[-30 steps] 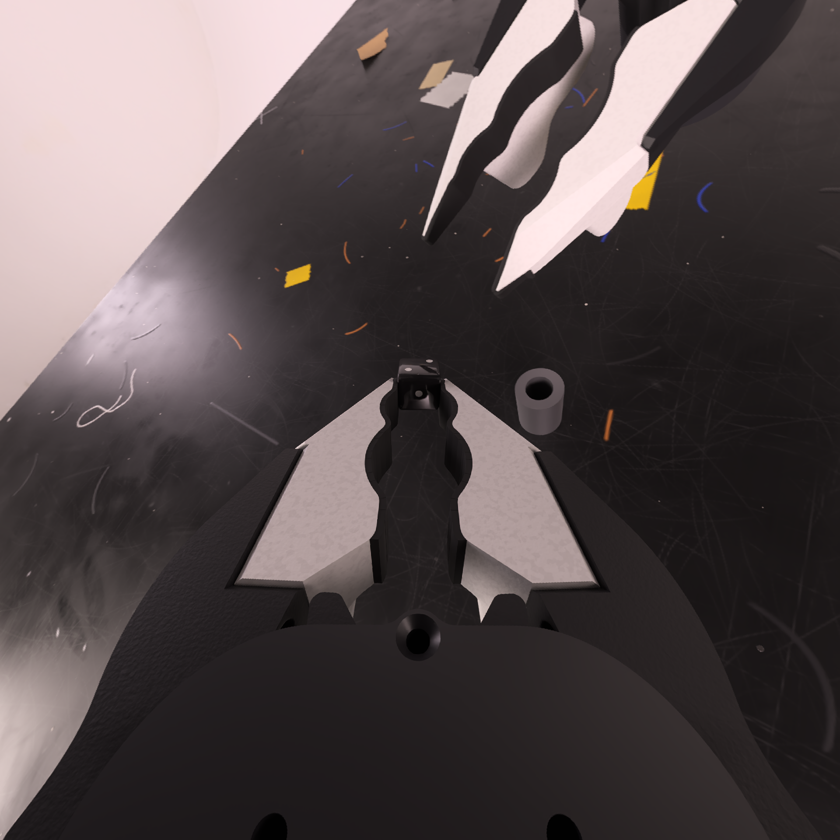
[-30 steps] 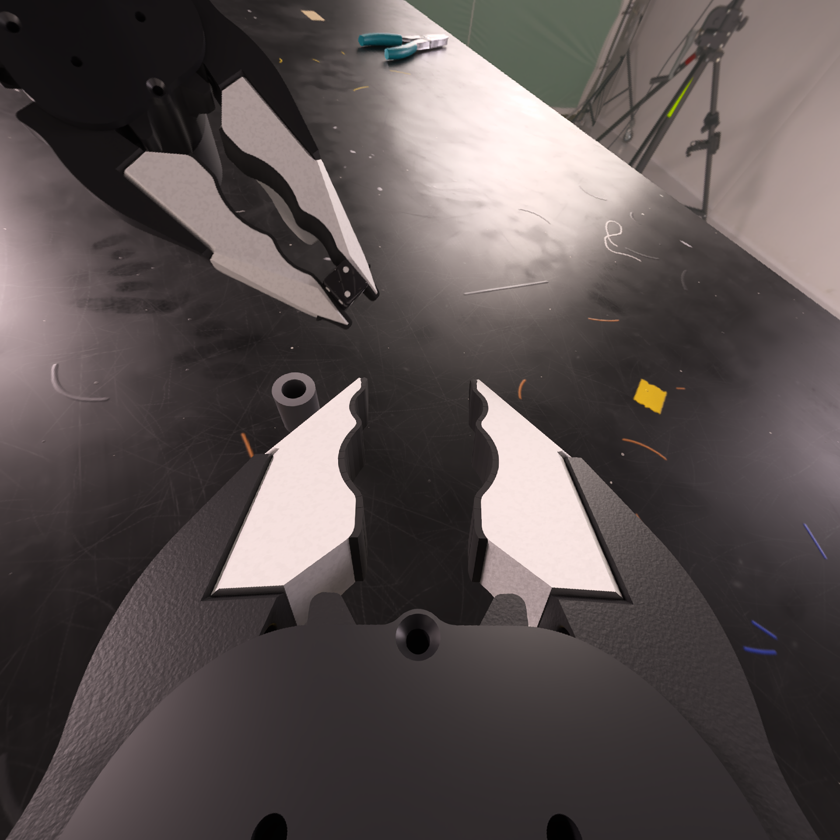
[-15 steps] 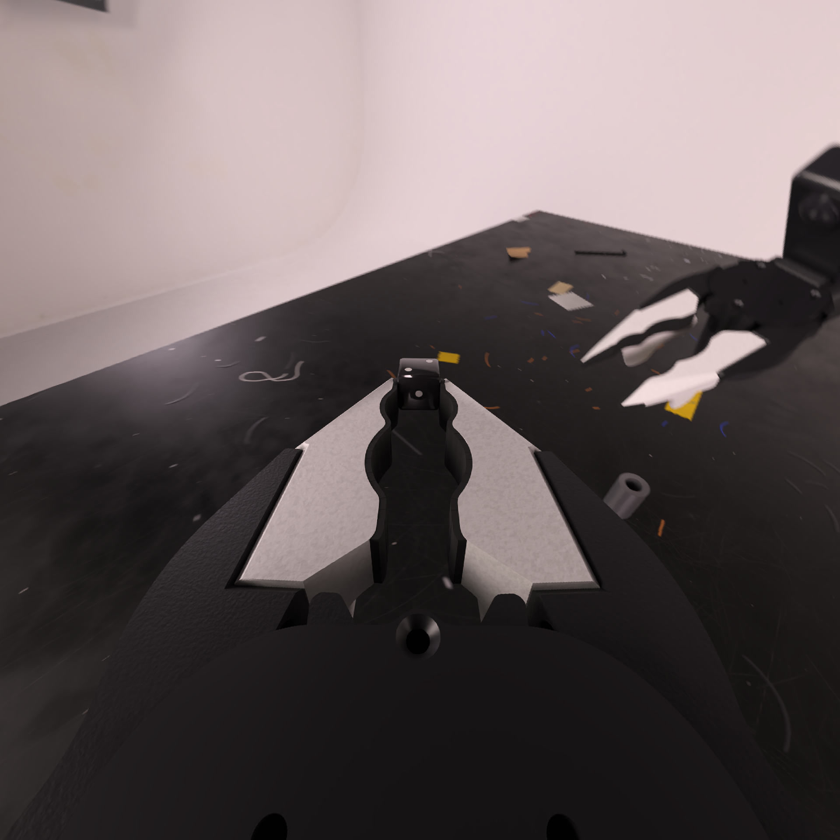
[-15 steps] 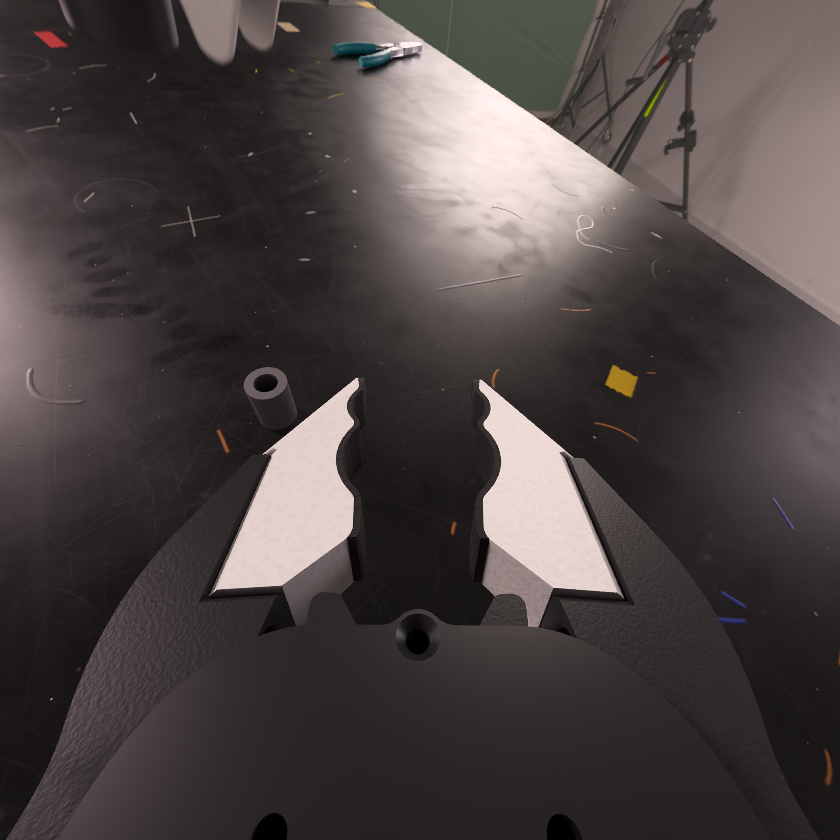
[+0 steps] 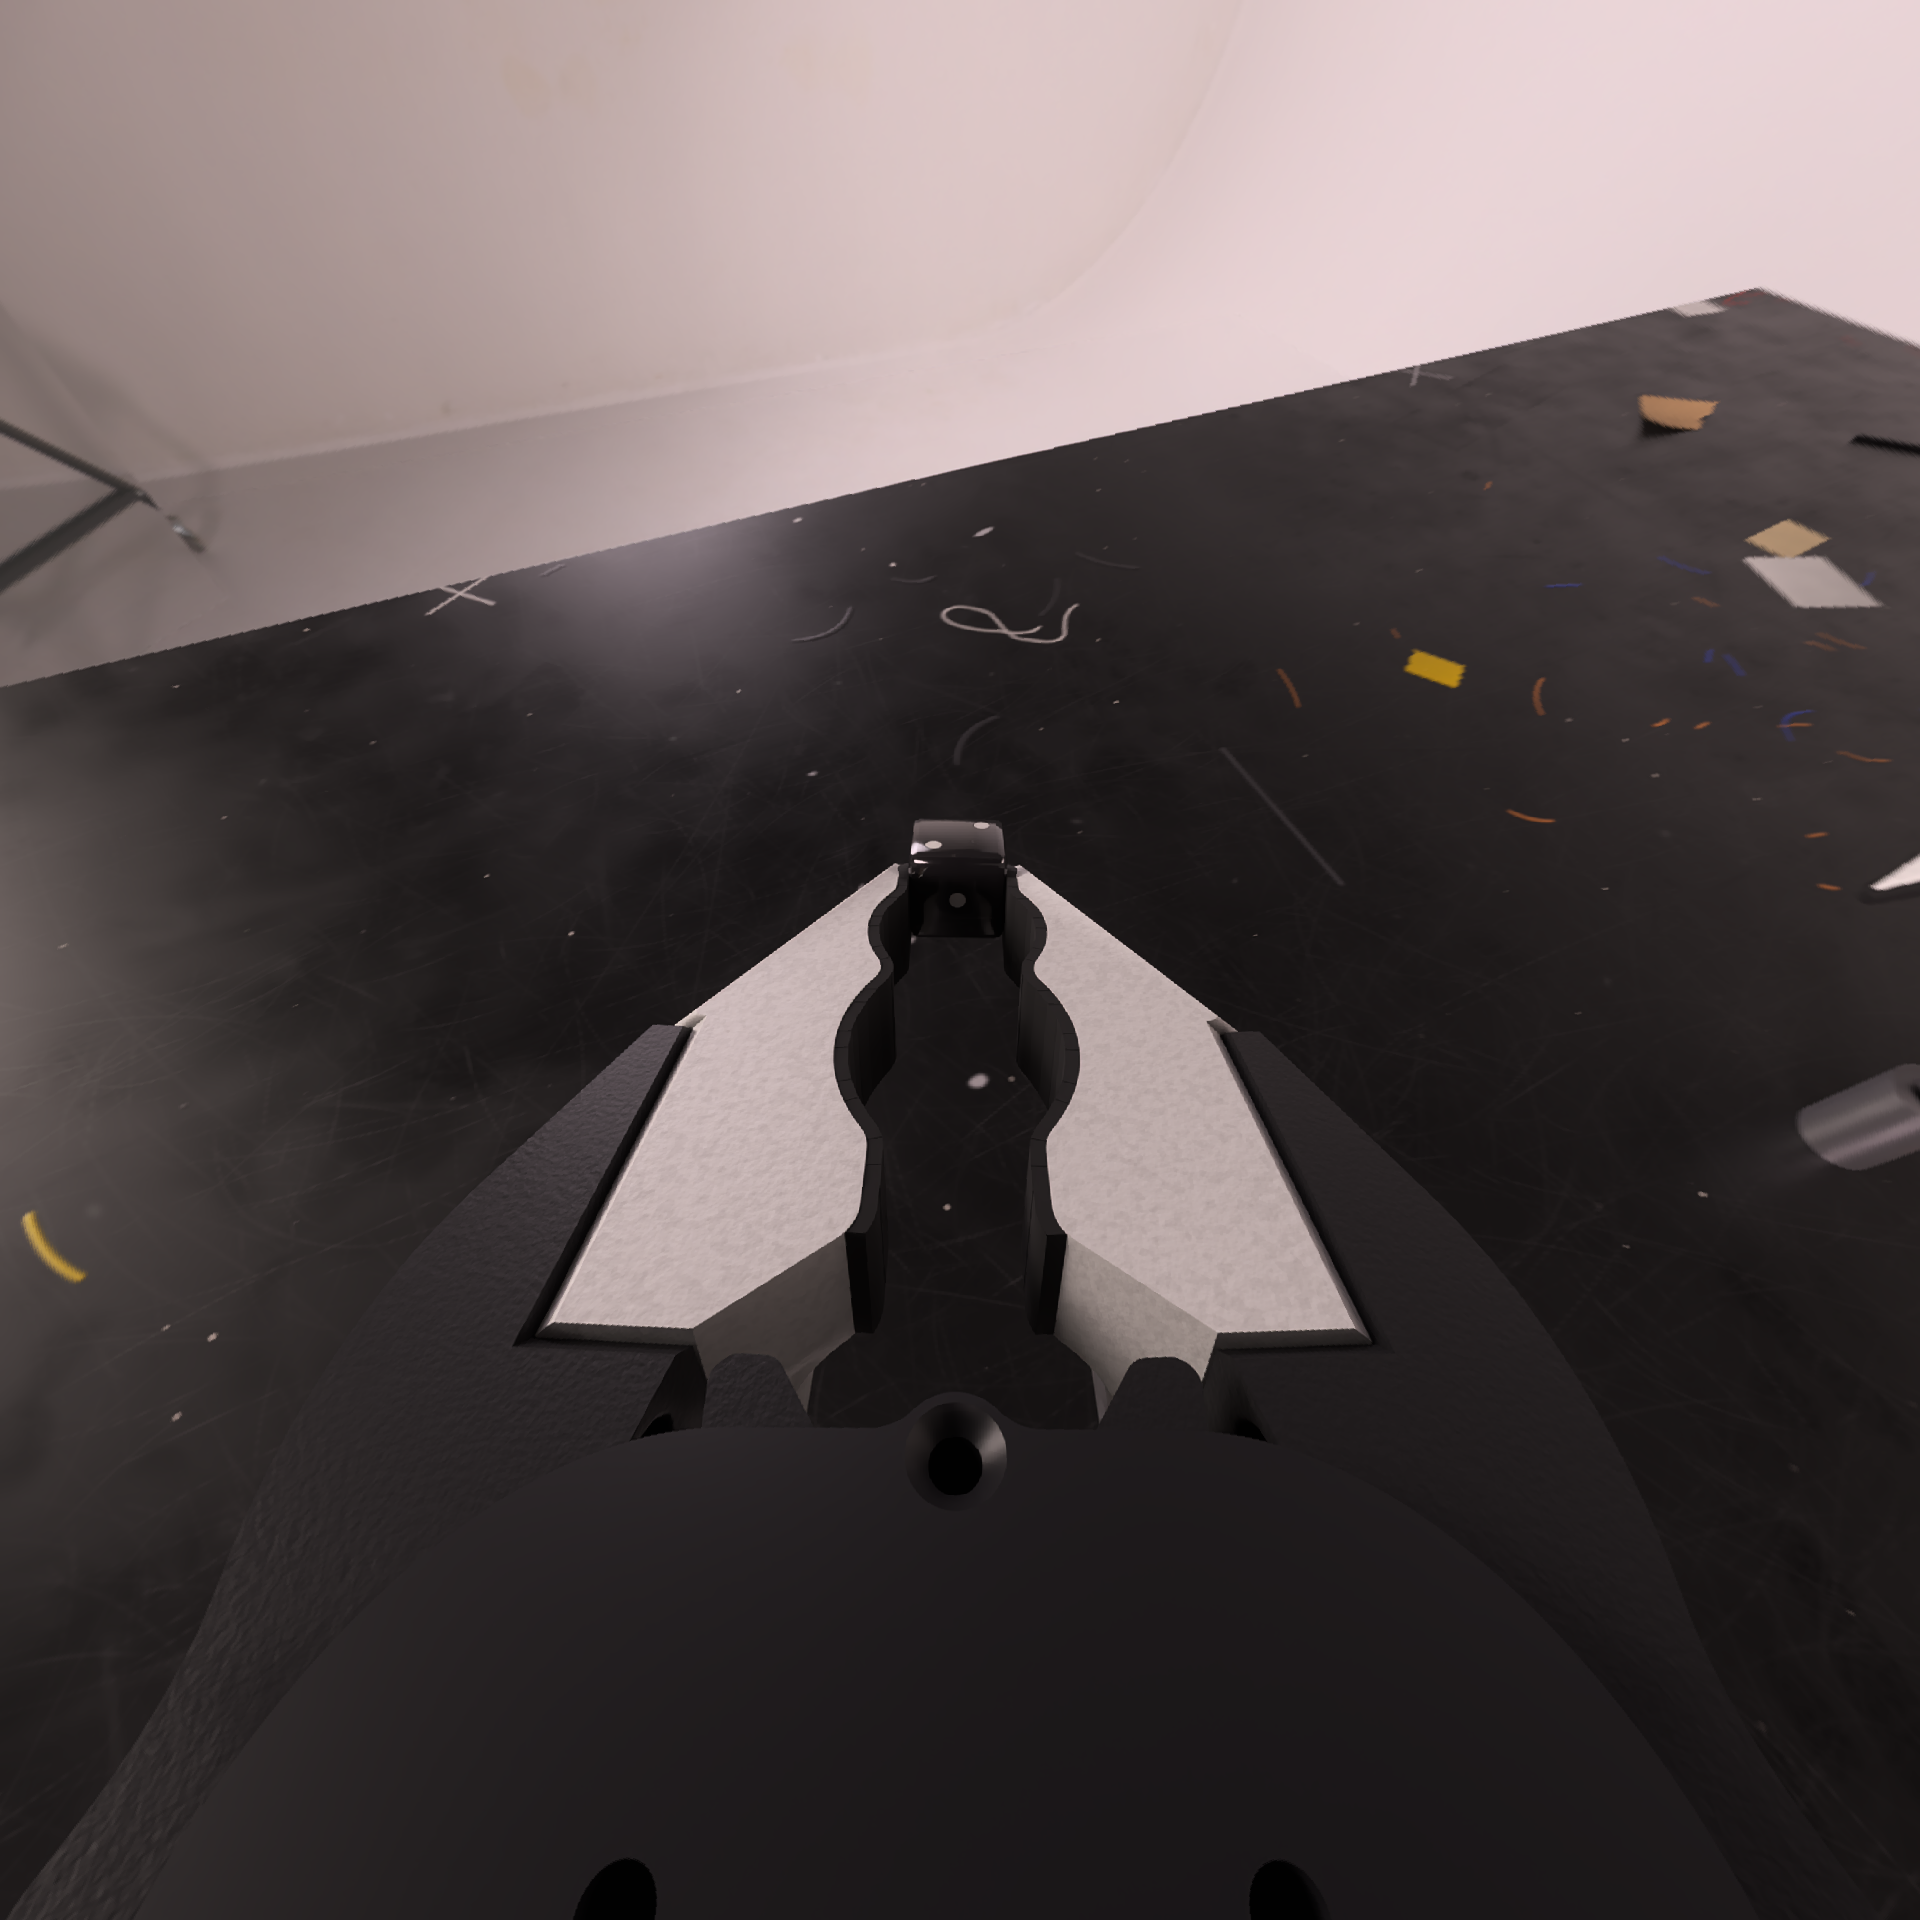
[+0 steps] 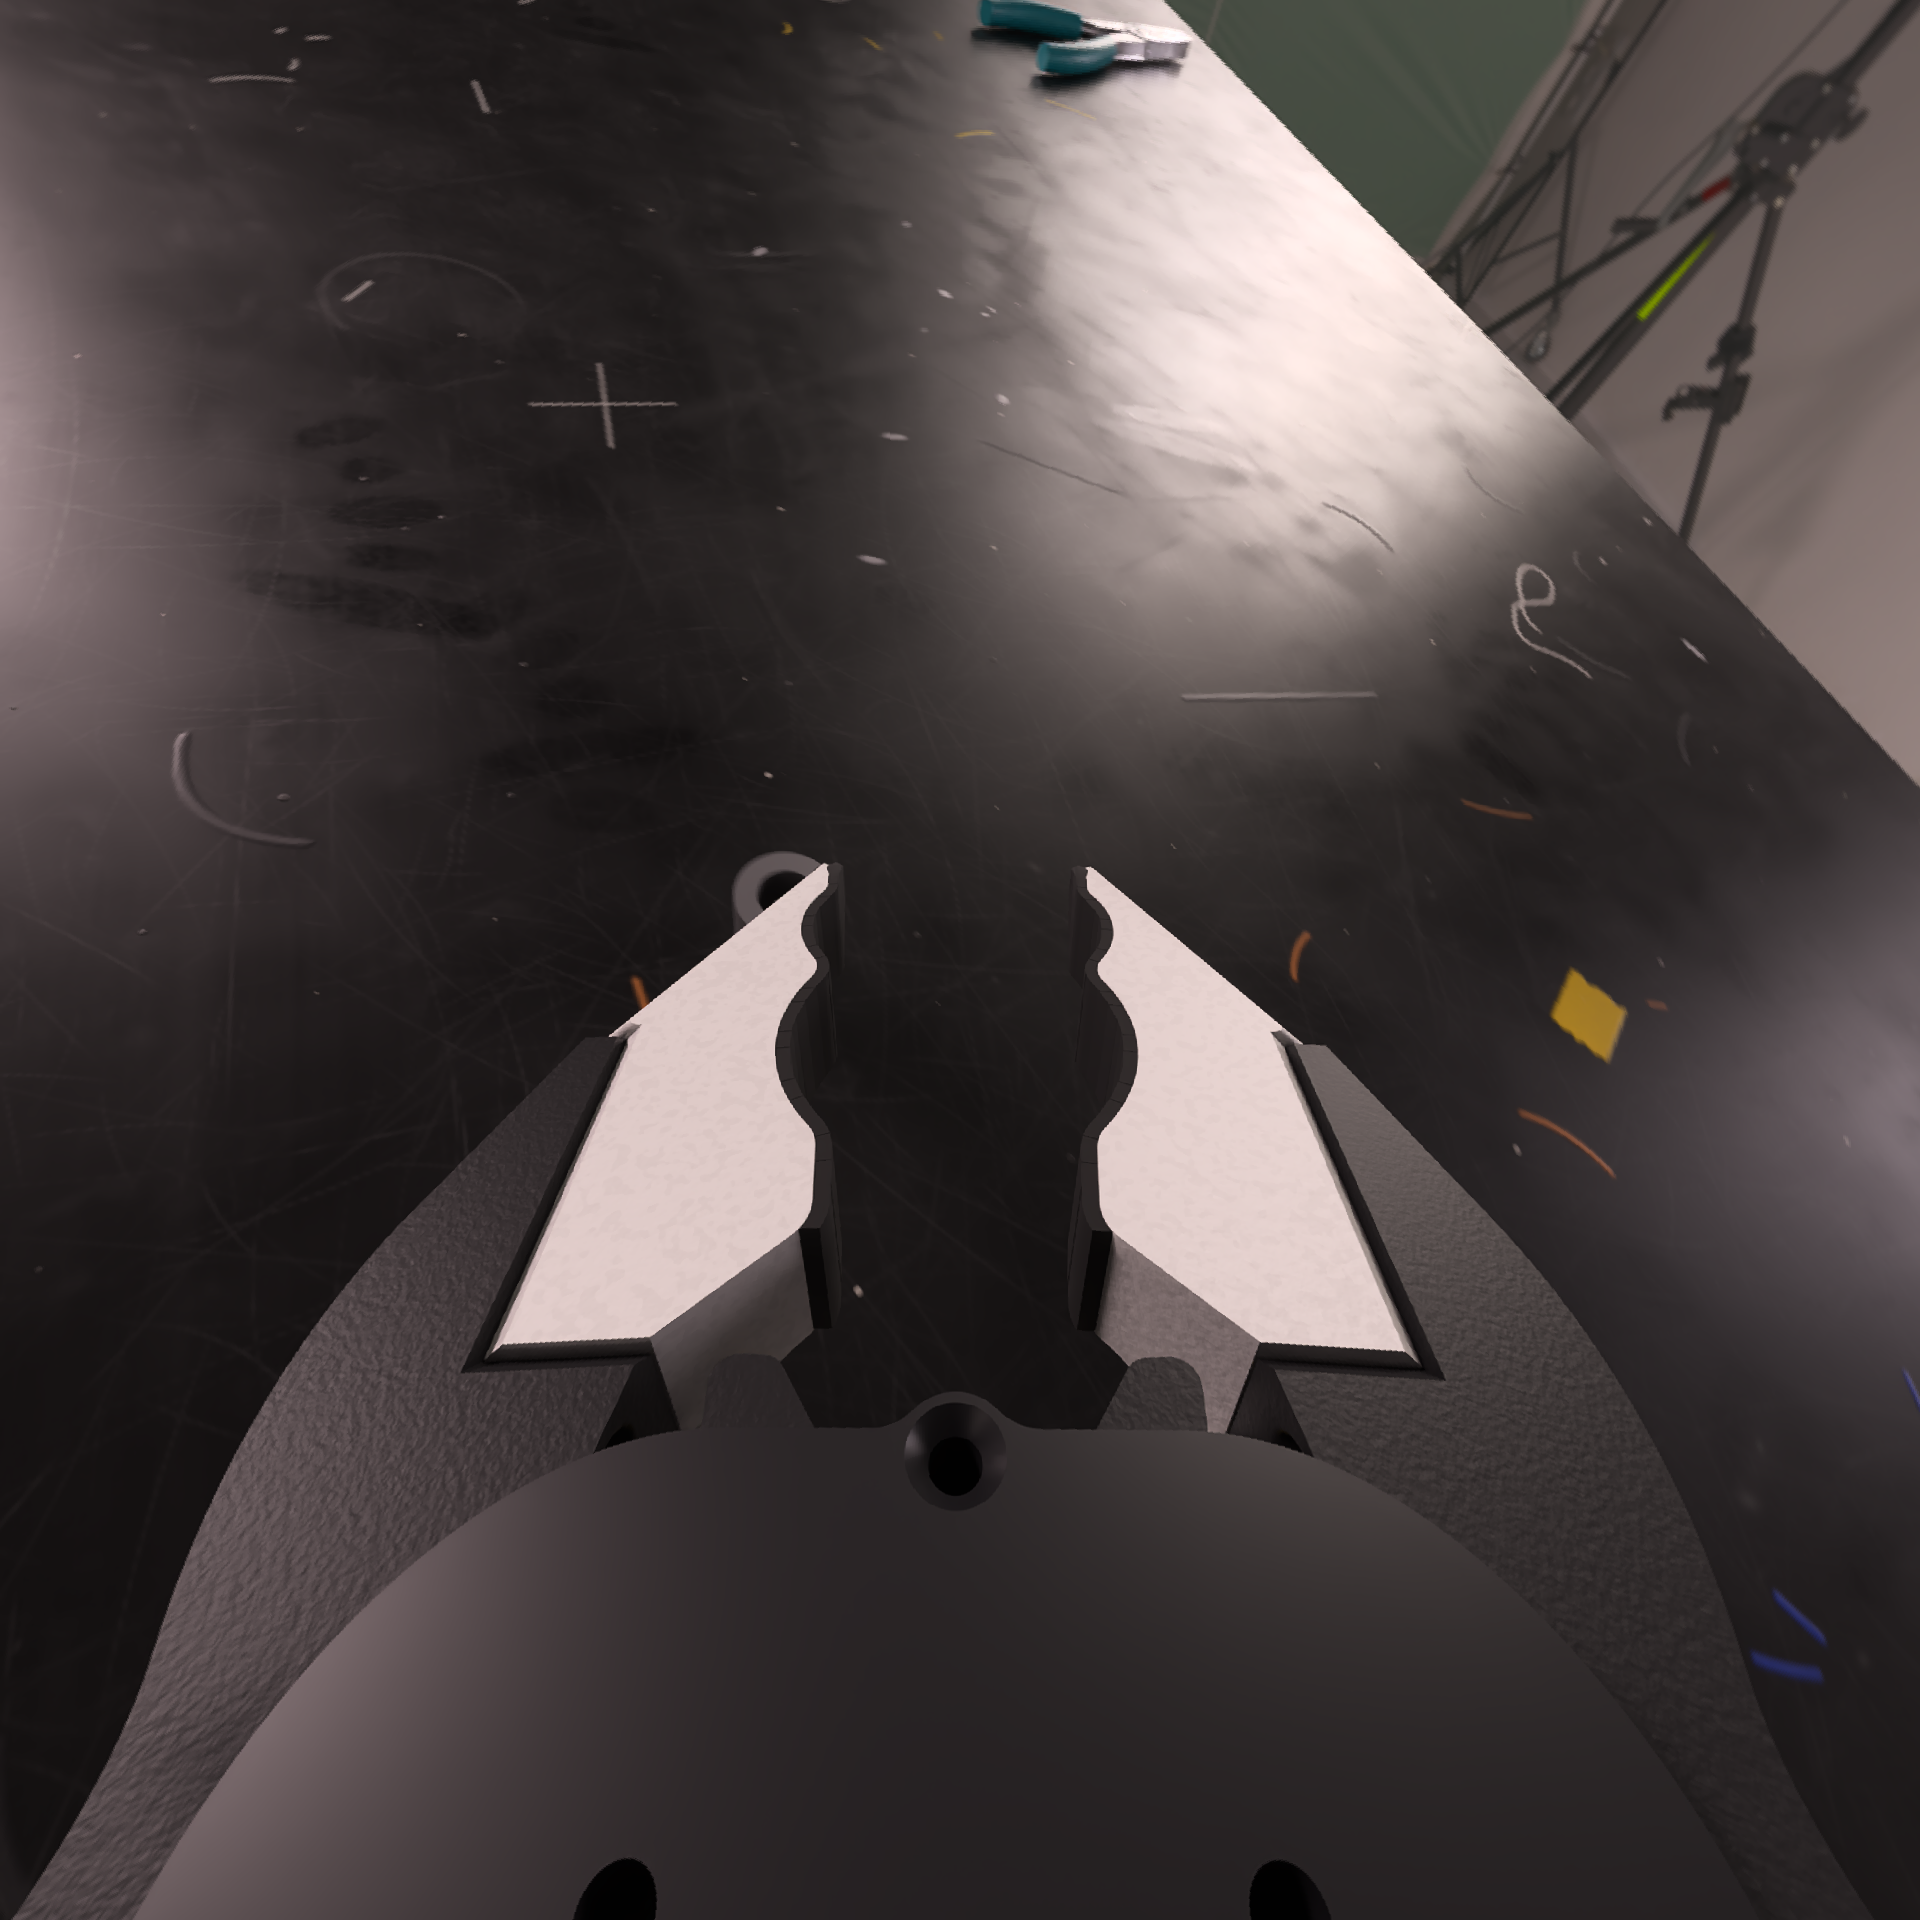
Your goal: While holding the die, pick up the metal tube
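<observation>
Now my left gripper (image 5: 956,868), clamped on the black die (image 5: 956,883), has swung well away from the metal tube (image 6: 774,888). My right gripper (image 6: 956,883), jaws apart, has closed in: the tube stands upright on the tabletop (image 6: 935,520) just beside its left fingertip, not yet between the jaws

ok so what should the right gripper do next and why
Probably shift the right gripper a little to its left. Its fingers are open, but the metal tube stands upright on the black table just outside the left fingertip, not in the gap. The left gripper has the die clamped, so only the tube remains.
</observation>
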### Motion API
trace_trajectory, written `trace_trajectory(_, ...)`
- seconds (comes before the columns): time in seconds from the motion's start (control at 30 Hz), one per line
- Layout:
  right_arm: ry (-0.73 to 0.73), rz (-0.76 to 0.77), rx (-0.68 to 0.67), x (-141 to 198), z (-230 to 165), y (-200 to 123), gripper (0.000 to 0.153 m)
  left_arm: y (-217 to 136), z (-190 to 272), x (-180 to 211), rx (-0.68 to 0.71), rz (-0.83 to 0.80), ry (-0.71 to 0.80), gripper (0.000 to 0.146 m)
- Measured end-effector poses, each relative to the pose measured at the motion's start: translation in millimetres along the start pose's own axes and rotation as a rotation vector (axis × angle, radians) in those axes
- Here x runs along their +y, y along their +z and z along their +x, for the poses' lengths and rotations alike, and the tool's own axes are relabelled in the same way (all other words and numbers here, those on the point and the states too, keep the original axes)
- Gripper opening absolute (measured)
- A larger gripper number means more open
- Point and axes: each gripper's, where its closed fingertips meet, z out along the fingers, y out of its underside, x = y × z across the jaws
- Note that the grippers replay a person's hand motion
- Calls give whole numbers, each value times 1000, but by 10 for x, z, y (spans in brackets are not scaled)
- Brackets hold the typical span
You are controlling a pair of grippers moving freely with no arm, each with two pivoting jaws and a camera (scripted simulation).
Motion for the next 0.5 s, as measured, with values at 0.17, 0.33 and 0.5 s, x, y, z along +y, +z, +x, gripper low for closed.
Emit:
trace_trajectory(0.17, -83, 16, -18, -154, -217, 178, 43, 72, -98, 113, -77, -45, 40, 16)
trace_trajectory(0.33, -190, -48, -9, -159, -368, 367, 48, 240, -124, 376, -120, -161, 114, 16)
trace_trajectory(0.5, -141, -177, -69, -68, -486, 507, 48, 419, -38, 668, -103, -288, 215, 16)
